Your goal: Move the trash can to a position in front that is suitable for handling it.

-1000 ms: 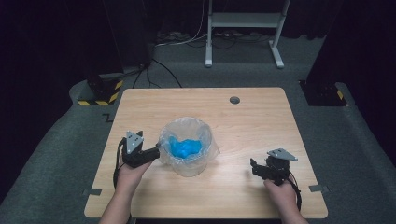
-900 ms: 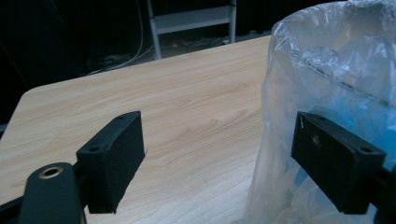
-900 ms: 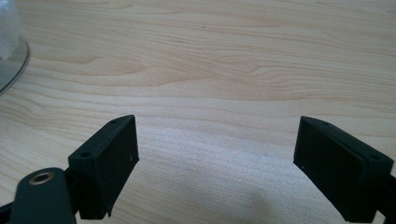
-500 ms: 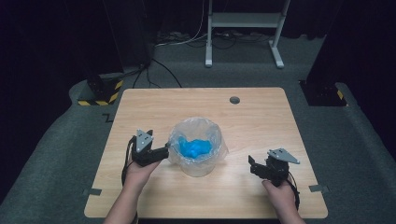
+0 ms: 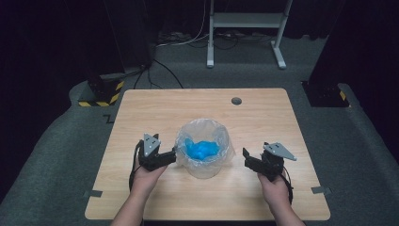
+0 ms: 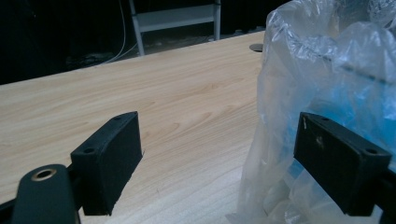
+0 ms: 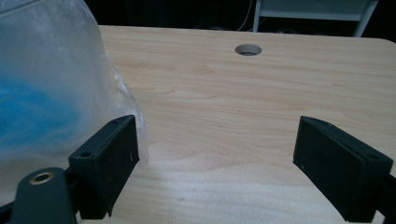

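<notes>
on the table (image 5: 155, 108), the bag (image 5: 203, 150) moved right; left gripper (image 5: 170, 156) and right gripper (image 5: 248, 160) gape, holding nothing.

A light wooden table (image 5: 155, 113) is standing on grey carpet (image 5: 362, 141), with a round cable hole (image 5: 236, 100) showing near its far edge. A clear plastic bag (image 5: 221, 157) holding something blue is sitting near the table's middle, toward the near side.

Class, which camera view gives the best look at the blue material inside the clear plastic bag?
The high view: it looks down through the bag's open top, so the blue material shows directly. The left gripper view shows it as a blue patch behind crinkled plastic. The right gripper view shows a blurred blue patch through the bag's side.
</notes>
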`<state>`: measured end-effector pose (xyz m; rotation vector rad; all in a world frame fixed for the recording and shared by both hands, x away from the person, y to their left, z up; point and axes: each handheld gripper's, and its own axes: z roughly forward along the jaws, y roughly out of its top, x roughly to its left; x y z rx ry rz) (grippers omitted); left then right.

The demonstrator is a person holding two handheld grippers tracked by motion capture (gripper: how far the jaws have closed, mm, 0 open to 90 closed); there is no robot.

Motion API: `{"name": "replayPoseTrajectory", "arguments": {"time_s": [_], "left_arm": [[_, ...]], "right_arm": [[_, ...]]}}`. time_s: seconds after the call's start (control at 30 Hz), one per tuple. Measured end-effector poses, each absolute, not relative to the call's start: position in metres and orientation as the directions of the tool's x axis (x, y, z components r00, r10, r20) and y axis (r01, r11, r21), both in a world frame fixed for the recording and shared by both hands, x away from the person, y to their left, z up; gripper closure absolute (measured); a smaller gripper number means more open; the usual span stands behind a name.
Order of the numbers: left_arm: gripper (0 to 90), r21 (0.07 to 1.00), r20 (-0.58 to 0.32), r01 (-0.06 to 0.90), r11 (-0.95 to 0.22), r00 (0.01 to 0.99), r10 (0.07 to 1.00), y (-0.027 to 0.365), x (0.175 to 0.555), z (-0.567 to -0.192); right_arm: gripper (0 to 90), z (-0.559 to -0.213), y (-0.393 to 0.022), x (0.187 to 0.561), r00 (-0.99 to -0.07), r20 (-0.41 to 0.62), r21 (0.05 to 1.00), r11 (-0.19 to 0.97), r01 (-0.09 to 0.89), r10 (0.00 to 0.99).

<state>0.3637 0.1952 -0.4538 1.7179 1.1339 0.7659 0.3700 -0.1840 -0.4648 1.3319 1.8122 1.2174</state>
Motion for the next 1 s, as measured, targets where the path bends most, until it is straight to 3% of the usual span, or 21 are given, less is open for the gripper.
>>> {"name": "replayPoseTrajectory", "arguments": {"time_s": [0.33,0.4,1.0], "left_arm": [[16.0,0.917,0.004,0.362,-0.168,0.411,0.912,0.19,0.363,-0.456],[17.5,0.919,0.022,0.35,-0.182,0.415,0.91,0.187,0.362,-0.456],[22.1,0.919,0.02,0.34,-0.199,0.464,0.885,0.169,0.366,-0.453]], "right_arm": [[14.6,-0.466,-0.145,0.384,-0.382,-0.015,0.908,0.172,0.382,0.924],[22.9,-0.465,-0.141,0.381,-0.384,-0.046,0.911,0.197,0.364,0.922],[24.9,-0.468,-0.159,0.374,-0.356,-0.023,0.907,0.169,0.385,0.934]]}}
